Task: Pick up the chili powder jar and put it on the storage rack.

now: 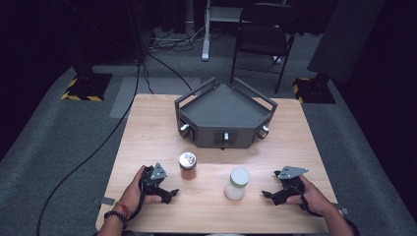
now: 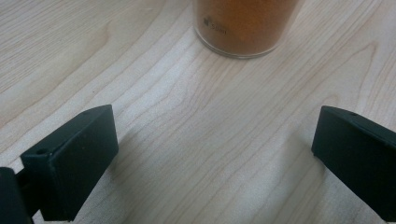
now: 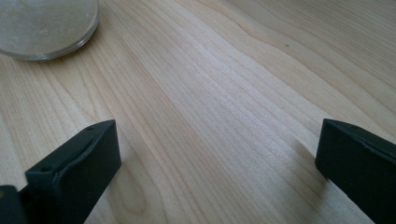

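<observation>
Light wood table (image 1: 147,123), grey carpet around it, dark room; chair (image 1: 263,34) top centre, dark tray (image 1: 223,110) at table's upper middle. Left gripper (image 1: 169,192) lower left, jaws wide, nothing held, resting on the wood, amber jar (image 1: 187,165) just ahead. Right gripper (image 1: 268,194) lower right, jaws wide, empty; white jar (image 1: 237,183) near it, apart.

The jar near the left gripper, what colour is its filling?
Orange-brown, best seen in the left gripper view: the jar.
</observation>
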The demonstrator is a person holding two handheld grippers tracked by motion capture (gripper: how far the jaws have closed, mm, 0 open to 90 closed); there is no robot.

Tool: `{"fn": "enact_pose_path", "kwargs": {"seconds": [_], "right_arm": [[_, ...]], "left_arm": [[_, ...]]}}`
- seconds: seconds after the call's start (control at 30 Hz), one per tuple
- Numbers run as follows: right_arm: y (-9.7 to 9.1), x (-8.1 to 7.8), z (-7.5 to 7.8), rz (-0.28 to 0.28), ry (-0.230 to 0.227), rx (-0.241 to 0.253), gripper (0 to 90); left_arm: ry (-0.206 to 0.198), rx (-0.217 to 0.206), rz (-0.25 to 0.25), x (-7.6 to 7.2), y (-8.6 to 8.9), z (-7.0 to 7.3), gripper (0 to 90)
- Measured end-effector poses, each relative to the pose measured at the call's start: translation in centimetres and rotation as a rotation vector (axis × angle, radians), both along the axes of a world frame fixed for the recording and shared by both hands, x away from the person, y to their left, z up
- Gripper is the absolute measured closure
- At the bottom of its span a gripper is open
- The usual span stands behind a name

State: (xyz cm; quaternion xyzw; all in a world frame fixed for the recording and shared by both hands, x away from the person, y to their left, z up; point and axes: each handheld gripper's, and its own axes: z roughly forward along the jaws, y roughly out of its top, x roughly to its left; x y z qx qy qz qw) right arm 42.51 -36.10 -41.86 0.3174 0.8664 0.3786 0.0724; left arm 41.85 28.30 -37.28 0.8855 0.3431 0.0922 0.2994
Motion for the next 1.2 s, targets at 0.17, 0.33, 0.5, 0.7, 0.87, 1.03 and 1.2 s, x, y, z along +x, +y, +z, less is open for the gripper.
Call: {"fn": "enact_pose_path", "kwargs": {"seconds": [0.17,0.33,0.5,0.7,0.87,1.03,1.2], "right_arm": [[0.01,-0.02,0.00,-0.001,0.000,0.000,0.0],[0.04,-0.08,0.01,-0.004,0.000,-0.001,0.0],[0.04,-0.08,0.01,-0.004,0.000,-0.001,0.0],[0.04,-0.09,0.01,-0.005,0.000,-0.001,0.0],[0.03,-0.06,0.01,-0.003,0.000,0.000,0.0],[0.03,-0.06,0.01,-0.004,0.000,0.000,0.0],[0.03,-0.06,0.01,-0.004,0.000,0.000,0.0]], "left_arm": [[-0.001,0.000,0.005,-0.07,-0.07,-0.01,0.1],[-0.001,0.000,0.008,-0.10,-0.12,-0.02,0.0],[-0.001,0.000,0.008,-0.09,-0.12,-0.02,0.1],[-0.001,0.000,0.008,-0.09,-0.12,-0.02,0.1],[-0.001,0.000,0.008,-0.09,-0.12,-0.02,0.1],[-0.001,0.001,0.012,-0.15,-0.16,0.00,0.1],[0.007,0.010,0.017,0.00,-0.37,0.20,0.1]]}}
